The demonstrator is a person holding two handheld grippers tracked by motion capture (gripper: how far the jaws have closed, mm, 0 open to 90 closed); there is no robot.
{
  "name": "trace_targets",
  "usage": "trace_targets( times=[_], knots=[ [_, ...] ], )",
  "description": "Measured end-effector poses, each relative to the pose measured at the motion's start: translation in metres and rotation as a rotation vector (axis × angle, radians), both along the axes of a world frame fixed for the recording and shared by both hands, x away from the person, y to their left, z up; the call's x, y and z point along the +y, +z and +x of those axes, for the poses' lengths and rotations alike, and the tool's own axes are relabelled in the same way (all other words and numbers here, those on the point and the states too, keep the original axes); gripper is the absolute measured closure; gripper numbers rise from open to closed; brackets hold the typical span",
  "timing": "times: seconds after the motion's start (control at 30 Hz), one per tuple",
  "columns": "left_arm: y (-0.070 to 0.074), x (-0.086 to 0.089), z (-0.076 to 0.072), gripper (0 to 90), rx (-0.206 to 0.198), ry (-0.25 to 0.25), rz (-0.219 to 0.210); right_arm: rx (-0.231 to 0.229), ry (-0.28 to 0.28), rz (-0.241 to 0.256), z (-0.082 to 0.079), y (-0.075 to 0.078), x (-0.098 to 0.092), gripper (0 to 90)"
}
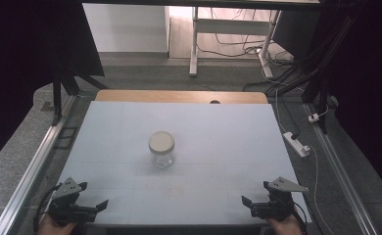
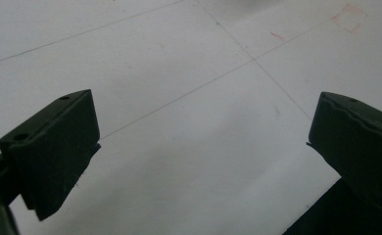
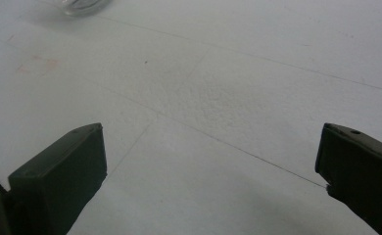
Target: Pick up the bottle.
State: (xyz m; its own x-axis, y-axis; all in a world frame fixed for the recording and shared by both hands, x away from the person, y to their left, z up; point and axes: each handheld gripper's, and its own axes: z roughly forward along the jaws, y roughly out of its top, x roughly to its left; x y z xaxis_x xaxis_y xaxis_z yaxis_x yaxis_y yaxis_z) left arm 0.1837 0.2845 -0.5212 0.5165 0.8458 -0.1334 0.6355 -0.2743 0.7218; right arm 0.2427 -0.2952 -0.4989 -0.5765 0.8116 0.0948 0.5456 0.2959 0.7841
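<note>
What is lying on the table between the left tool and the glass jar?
Nothing. In the high view the stretch of pale table between the left tool and the lidded glass jar is bare. The left gripper view shows faint lines and red marks there.

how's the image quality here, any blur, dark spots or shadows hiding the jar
High view: the jar is sharp and evenly lit on the pale table, with dark surroundings. Left gripper view: a soft shadow on the table between the wide-apart jaws. Right gripper view: the jar's base is cut off at the top edge and slightly blurred.
</note>
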Motion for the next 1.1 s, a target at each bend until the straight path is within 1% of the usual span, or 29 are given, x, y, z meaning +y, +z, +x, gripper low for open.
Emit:
trace_targets(
  times=[0.13, 0.23, 0.37, 0.53, 0.6, 0.67, 0.83, 0.97, 1.1],
  knots=[
    [-0.0001, -0.0009, -0.0003, 0.0, -0.002, -0.008, 0.007, -0.006, 0.012, -0.021, -0.0006, -0.0001, 0.0024, 0.0],
    [-0.0002, -0.0008, 0.0001, 0.0, 0.002, -0.010, 0.006, -0.011, 0.012, -0.026, -0.0011, 0.0001, 0.0031, 0.0],
    [-0.0003, -0.0008, 0.0002, 0.0, 0.004, -0.020, 0.003, -0.010, 0.012, -0.021, -0.0009, 0.0000, 0.0026, 0.0],
    [-0.0004, 0.0000, 0.0009, 0.0, 0.014, -0.005, -0.006, -0.012, 0.015, -0.026, -0.0013, 0.0001, 0.0033, 0.0],
    [-0.0003, 0.0007, 0.0011, 0.0, 0.013, -0.009, -0.008, -0.015, 0.019, -0.029, -0.0013, 0.0000, 0.0037, 0.0],
    [-0.0002, 0.0015, 0.0012, 0.0, 0.016, -0.006, -0.021, -0.016, 0.021, -0.030, -0.0014, 0.0001, 0.0039, 0.0],
    [-0.0001, 0.0020, 0.0012, 0.0, 0.015, -0.005, -0.025, -0.015, 0.022, -0.032, -0.0017, 0.0002, 0.0043, 0.0],
    [0.0004, 0.0017, 0.0014, 0.0, 0.008, -0.014, -0.025, -0.017, 0.024, -0.037, -0.0017, 0.0001, 0.0046, 0.0],
    [0.0025, 0.0011, 0.0024, 0.0, -0.014, -0.018, -0.027, -0.015, 0.027, -0.039, -0.0017, 0.0000, 0.0050, 0.0]
  ],
)
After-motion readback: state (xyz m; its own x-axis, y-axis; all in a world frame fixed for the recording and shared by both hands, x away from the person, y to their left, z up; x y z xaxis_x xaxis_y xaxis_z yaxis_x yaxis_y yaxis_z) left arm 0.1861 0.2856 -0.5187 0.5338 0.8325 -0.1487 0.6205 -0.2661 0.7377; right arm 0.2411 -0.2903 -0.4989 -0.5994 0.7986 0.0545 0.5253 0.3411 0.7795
